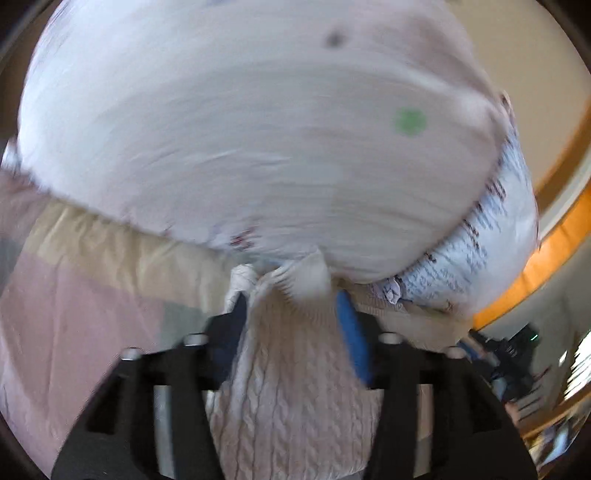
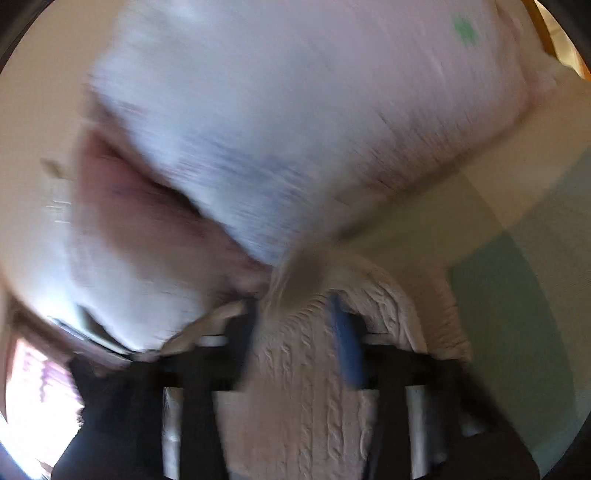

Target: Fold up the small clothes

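left wrist view: my left gripper (image 1: pixel 291 317) sits at bottom centre, two black fingers, the right one faced with a blue pad (image 1: pixel 352 339). between them runs a band of pale pink cable-knit garment (image 1: pixel 291 387), thick, with braided ribs running lengthwise and a ribbed edge at the fingertips. the jaws stand only as far apart as the bunched knit between them, clamped on it. beyond the tips the garment spreads into a broad, domed sheet filling the upper two thirds of the frame, smooth and whitish with motion blur; a green dot (image 1: pixel 410 122) shows at centre right and a dark speck (image 1: pixel 334 38) near the top. at the right edge of the sheet a white layer with small dark print (image 1: pixel 469 251) shows. at lower left lies a patchwork cover (image 1: pixel 74 295) in cream, pink and grey-green blocks, lightly creased. an orange band (image 1: pixel 532 269) curves along the right side.

right wrist view: my right gripper (image 2: pixel 295 325) sits at bottom centre, black fingers, blue pad (image 2: pixel 347 347) on the right finger. the same cable-knit garment (image 2: pixel 295 387) passes between them, and the jaws are drawn in on it, parted by the fabric thickness alone. the cloth rises in a blurred white-lilac mass across the upper frame, with a pink fold (image 2: pixel 147 206) at centre left and a green mark (image 2: pixel 465 29) at upper right. cream and green cover panels (image 2: pixel 517 295) fill the right side. heavy blur hides finer detail.
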Action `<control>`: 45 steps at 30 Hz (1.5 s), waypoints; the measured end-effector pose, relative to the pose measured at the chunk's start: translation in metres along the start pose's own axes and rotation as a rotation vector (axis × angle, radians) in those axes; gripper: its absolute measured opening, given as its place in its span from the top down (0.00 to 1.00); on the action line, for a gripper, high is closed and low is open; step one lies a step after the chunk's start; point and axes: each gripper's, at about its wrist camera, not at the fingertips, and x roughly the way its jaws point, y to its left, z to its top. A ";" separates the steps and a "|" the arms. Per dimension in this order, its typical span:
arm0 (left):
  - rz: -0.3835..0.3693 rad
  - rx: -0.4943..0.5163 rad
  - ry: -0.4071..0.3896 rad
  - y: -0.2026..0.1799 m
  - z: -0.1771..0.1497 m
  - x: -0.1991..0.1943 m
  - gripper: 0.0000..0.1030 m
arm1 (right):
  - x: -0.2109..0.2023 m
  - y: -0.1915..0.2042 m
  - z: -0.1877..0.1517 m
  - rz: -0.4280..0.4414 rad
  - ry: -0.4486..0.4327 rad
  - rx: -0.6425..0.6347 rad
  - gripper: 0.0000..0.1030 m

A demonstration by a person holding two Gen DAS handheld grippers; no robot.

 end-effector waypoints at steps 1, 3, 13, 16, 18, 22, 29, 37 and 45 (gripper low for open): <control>-0.023 -0.013 0.012 0.011 -0.004 -0.003 0.38 | -0.005 -0.002 -0.001 0.016 -0.020 -0.008 0.18; -0.026 -0.026 0.065 0.026 -0.016 0.000 0.35 | -0.023 -0.005 -0.005 0.014 -0.101 -0.038 0.06; -0.109 -0.177 0.215 0.040 -0.053 0.053 0.79 | -0.040 -0.022 -0.031 0.115 -0.003 -0.020 0.06; -0.152 -0.237 0.183 0.020 -0.050 0.046 0.84 | -0.060 -0.032 -0.032 0.150 -0.009 -0.001 0.06; -0.231 -0.214 0.146 -0.020 -0.042 0.035 0.86 | -0.082 -0.033 -0.031 0.127 -0.047 -0.032 0.06; -0.475 -0.161 0.158 -0.123 -0.036 0.056 0.86 | -0.113 -0.033 -0.024 0.064 -0.133 -0.080 0.06; -0.854 -0.247 0.485 -0.242 -0.093 0.175 0.62 | -0.102 -0.042 -0.005 -0.015 -0.119 -0.046 0.06; -0.357 0.004 0.185 -0.167 -0.073 0.113 0.20 | -0.048 -0.023 -0.007 0.004 0.108 -0.133 0.37; -0.191 0.074 0.290 -0.162 -0.099 0.158 0.16 | -0.022 -0.025 0.008 -0.143 0.034 -0.125 0.88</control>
